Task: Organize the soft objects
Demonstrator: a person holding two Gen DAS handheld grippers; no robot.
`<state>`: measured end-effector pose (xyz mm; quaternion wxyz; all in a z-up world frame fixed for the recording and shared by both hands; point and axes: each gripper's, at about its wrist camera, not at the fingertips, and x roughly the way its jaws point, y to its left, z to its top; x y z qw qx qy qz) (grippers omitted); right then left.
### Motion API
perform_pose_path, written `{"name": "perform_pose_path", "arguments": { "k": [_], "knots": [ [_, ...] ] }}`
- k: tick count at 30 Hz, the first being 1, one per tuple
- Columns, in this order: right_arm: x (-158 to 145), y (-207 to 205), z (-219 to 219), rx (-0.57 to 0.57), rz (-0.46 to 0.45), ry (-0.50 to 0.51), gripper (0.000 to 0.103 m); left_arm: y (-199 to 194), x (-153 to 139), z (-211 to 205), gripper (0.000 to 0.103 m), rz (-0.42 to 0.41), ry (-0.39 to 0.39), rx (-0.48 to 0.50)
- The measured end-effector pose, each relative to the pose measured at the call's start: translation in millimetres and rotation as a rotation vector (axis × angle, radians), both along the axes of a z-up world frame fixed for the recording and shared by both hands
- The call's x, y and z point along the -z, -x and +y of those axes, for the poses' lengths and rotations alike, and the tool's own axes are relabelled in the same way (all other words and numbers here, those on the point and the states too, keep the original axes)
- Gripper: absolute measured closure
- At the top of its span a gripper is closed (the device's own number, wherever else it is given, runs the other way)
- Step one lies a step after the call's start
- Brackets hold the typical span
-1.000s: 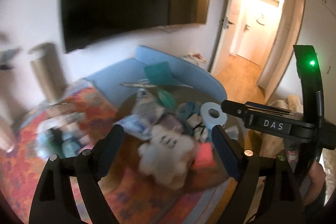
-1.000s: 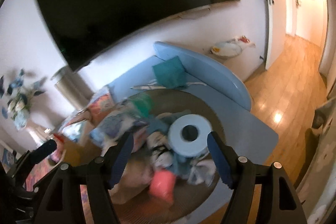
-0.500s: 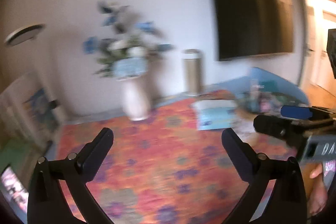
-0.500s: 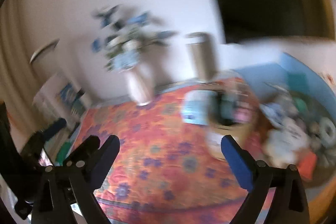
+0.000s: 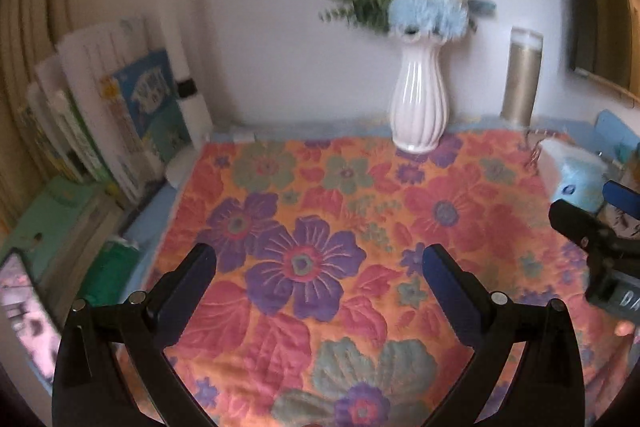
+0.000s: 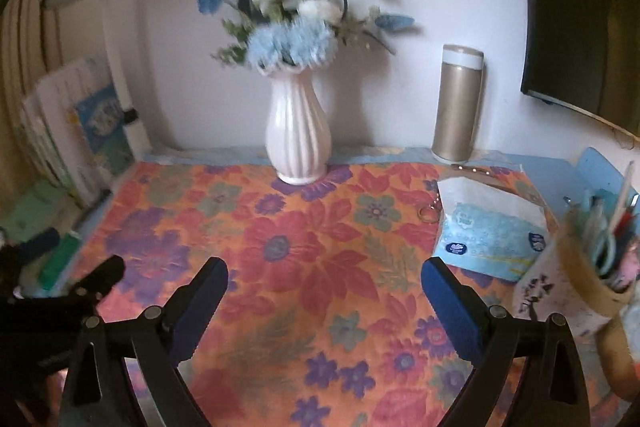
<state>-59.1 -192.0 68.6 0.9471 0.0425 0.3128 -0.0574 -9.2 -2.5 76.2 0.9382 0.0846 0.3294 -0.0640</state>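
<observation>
Soft blue tissue pack [image 6: 490, 237] sits at 3 o'clock on the orange floral quilted mat [image 6: 304, 267], beside the pen cup, parked clear of the open middle. Your left gripper [image 5: 318, 267] and right gripper [image 6: 326, 281] have just spread wide, empty, probably staging that bare patch for sorting.

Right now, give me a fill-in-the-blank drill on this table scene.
1. The white vase holds white and ____ flowers.
2. The gold flask stands to the ____ of the vase.
3. Both the left hand-held gripper and the right hand-held gripper are ____.
4. The tissue pack lies on the ____ cloth.

Missing: blue; right; open; flowered
</observation>
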Motion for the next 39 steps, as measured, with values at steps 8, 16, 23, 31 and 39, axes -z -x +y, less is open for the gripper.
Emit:
{"name": "perform_pose_path", "arguments": {
  "k": [8, 16, 23, 31, 39],
  "knots": [
    [44, -34, -21, 0.039, 0.096, -0.003, 0.006, -38, 39, -29, 0.000, 0.126, 0.000, 0.017],
    [68, -43, -41, 0.063, 0.176, -0.067, 0.006, -45, 63, -35, 0.000, 0.170, 0.009, 0.015],
    [71, -44, -39, 0.053, 0.192, -0.067, 0.006, -39, 64, -41, 0.000, 0.163, -0.013, 0.033],
    [74, -48, -38, 0.054, 0.210, -0.065, 0.006, -41, 63, -40, 0.000, 0.170, -0.013, 0.027],
    [76, -51, -36, 0.051, 0.227, -0.060, 0.006, -44, 64, -36, 0.000, 0.180, 0.001, 0.020]
  ]
}}
